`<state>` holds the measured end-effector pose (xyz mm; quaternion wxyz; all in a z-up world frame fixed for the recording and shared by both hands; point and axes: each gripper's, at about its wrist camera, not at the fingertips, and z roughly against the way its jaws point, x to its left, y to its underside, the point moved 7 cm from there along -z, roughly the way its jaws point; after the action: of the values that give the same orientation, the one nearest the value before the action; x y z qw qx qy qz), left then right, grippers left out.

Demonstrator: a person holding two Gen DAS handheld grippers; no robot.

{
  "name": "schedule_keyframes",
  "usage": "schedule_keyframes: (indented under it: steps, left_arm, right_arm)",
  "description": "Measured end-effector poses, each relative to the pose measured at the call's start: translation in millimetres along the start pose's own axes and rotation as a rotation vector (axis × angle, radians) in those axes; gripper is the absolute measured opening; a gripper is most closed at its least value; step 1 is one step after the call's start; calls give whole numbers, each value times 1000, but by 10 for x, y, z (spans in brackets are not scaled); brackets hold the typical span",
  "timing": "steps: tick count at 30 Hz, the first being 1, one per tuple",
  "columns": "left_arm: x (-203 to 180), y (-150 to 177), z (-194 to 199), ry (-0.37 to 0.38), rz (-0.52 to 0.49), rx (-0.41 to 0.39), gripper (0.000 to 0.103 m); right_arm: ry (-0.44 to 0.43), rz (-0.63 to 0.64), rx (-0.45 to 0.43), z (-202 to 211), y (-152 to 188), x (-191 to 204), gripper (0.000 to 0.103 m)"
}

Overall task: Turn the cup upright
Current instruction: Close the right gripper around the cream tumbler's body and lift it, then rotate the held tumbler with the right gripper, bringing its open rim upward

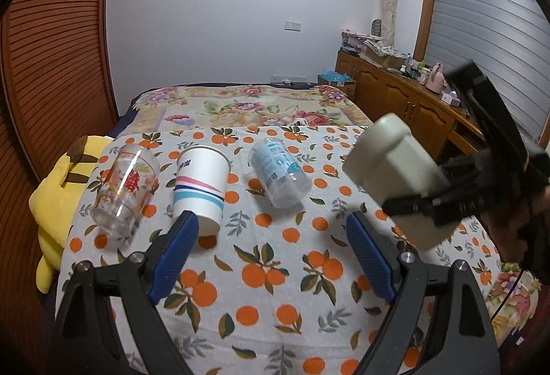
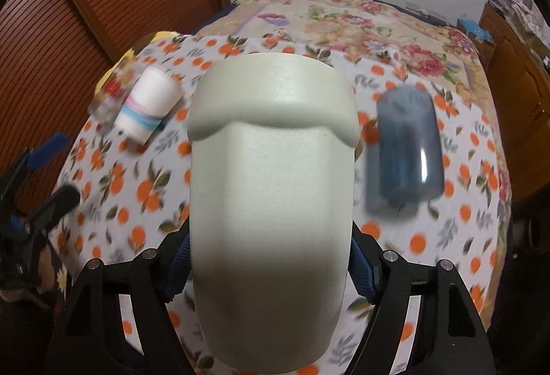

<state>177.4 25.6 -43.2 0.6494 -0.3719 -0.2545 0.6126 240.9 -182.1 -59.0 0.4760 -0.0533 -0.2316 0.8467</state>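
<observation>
My right gripper (image 2: pixel 271 268) is shut on a cream cup (image 2: pixel 271 189) and holds it tilted above the cloth; the cup also shows at the right of the left wrist view (image 1: pixel 395 175). My left gripper (image 1: pixel 271 247) is open and empty over the table's near part. A paper cup (image 1: pixel 201 184) with pink and blue stripes, a printed glass (image 1: pixel 125 187) and a clear plastic cup (image 1: pixel 280 173) lie on their sides ahead of it. A dark blue cup (image 2: pixel 404 148) lies on its side to the right of the cream cup.
The table has an orange-print cloth (image 1: pixel 268 289). A yellow plush toy (image 1: pixel 58 203) hangs at its left edge. A bed with a floral blanket (image 1: pixel 247 106) is behind it, a wooden louvred door (image 1: pixel 51 65) to the left, and cabinets (image 1: pixel 405 99) to the right.
</observation>
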Motion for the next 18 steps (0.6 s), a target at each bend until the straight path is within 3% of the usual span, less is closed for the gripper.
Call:
schedule_keyframes:
  steps: [10, 18]
  left_arm:
    - [-28, 159, 252, 17, 12, 4, 88]
    - [-77, 264, 261, 41, 18, 25, 88]
  right_arm:
    - [-60, -27, 43, -165, 550, 289, 77]
    - [-73, -38, 41, -206, 622, 426, 78]
